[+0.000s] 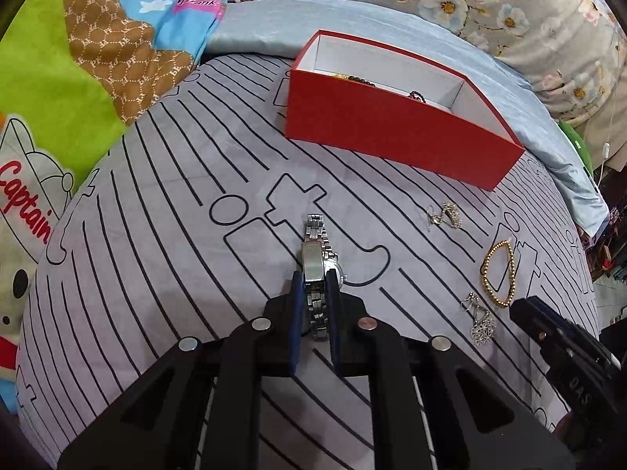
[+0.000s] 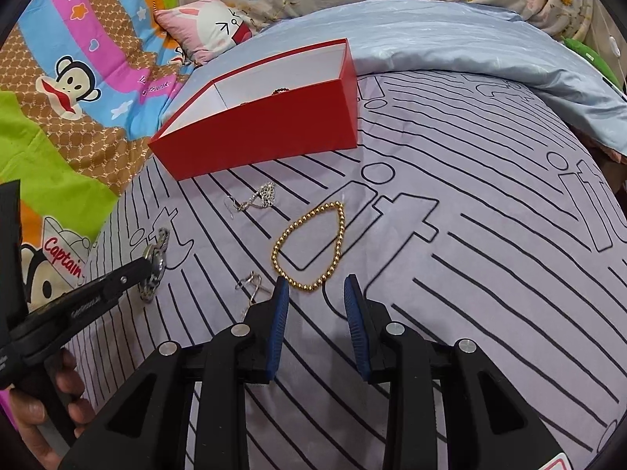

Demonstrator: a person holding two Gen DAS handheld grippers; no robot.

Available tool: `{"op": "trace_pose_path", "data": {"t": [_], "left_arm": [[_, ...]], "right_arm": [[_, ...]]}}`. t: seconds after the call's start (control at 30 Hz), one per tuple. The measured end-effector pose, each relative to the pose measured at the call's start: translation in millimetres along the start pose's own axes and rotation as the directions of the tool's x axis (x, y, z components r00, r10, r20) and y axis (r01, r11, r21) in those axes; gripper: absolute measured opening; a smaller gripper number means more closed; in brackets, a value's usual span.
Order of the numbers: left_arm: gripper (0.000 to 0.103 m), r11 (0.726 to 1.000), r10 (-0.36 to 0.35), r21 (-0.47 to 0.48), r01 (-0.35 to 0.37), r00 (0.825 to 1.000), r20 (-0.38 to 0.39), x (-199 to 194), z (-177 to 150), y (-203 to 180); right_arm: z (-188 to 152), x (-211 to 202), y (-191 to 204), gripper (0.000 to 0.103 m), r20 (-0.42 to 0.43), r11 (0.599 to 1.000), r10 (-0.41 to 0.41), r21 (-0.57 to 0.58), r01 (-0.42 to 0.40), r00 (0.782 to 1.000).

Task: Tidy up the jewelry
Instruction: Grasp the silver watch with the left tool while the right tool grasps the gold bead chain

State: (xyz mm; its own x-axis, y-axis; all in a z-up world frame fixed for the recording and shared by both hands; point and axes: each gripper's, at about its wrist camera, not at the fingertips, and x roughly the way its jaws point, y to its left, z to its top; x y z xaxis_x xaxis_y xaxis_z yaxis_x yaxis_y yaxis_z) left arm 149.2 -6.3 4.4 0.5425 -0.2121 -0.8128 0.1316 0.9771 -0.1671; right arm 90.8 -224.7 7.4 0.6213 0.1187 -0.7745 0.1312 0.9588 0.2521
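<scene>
One silver metal-band watch lies on the bed. Also on the bed are one gold bead bracelet and two silver filigree earrings, one nearer the box and the other nearer the bed's front edge. There is one red open box with white inner walls; at least two dark beaded pieces show over its front wall, though their exact number cannot be told, and two grippers are in view, the left gripper and the right gripper.
</scene>
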Motion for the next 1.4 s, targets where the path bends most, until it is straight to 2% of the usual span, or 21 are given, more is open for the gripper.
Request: {"op": "trace_pose_path", "data": {"t": [0.2, 0.3, 0.33, 0.5, 0.6, 0.67, 0.73, 1.2, 1.4], "left_arm": [[0.011, 1.0, -0.003, 0.003, 0.003, 1.0, 0.012, 0.5, -0.9, 2.4], [0.011, 1.0, -0.003, 0.004, 0.003, 1.0, 0.015, 0.8, -1.7, 2.7], [0.011, 1.0, -0.005, 0.001, 0.005, 1.0, -0.006, 4.5, -2.5, 3.5], [0.011, 1.0, -0.014, -0.001, 0.014, 1.0, 0.011, 4.0, -5.4, 3.8], [0.011, 1.0, -0.013, 0.003, 0.013, 1.0, 0.012, 4.5, -5.4, 3.5], [0.011, 1.0, -0.011, 0.007, 0.011, 1.0, 0.015, 4.4, -5.4, 2.6], [0.011, 1.0, -0.008, 0.012, 0.008, 1.0, 0.017, 4.5, -5.9, 2.0], [0.011, 1.0, -0.002, 0.02, 0.001, 1.0, 0.019, 3.2, -7.1, 0.1], [0.011, 1.0, -0.025, -0.002, 0.025, 1.0, -0.001, 2.1, -5.7, 4.2]], "right_arm": [[10.8, 9.5, -0.4, 0.03, 0.005, 1.0, -0.016, 0.007, 0.016, 1.0], [16.2, 13.0, -1.7, 0.028, 0.007, 1.0, -0.022, 0.007, 0.022, 1.0], [18.4, 14.7, -1.3, 0.027, 0.008, 1.0, -0.026, 0.003, 0.026, 1.0], [22.5, 24.9, 1.4, 0.023, 0.007, 0.998, -0.052, -0.025, 0.053, 0.999], [24.0, 27.2, 4.0, 0.017, 0.016, 0.997, -0.073, -0.04, 0.073, 0.997], [24.5, 28.9, 5.1, 0.007, 0.018, 0.995, -0.083, -0.047, 0.083, 0.996], [24.6, 29.6, 5.6, 0.004, 0.019, 0.995, -0.083, -0.049, 0.084, 0.996], [17.4, 16.0, 12.4, 0.004, 0.032, 0.999, -0.044, -0.024, 0.045, 0.999], [11.1, 3.0, 19.9, 0.004, 0.037, 1.0, -0.014, -0.026, 0.015, 0.999]]}}
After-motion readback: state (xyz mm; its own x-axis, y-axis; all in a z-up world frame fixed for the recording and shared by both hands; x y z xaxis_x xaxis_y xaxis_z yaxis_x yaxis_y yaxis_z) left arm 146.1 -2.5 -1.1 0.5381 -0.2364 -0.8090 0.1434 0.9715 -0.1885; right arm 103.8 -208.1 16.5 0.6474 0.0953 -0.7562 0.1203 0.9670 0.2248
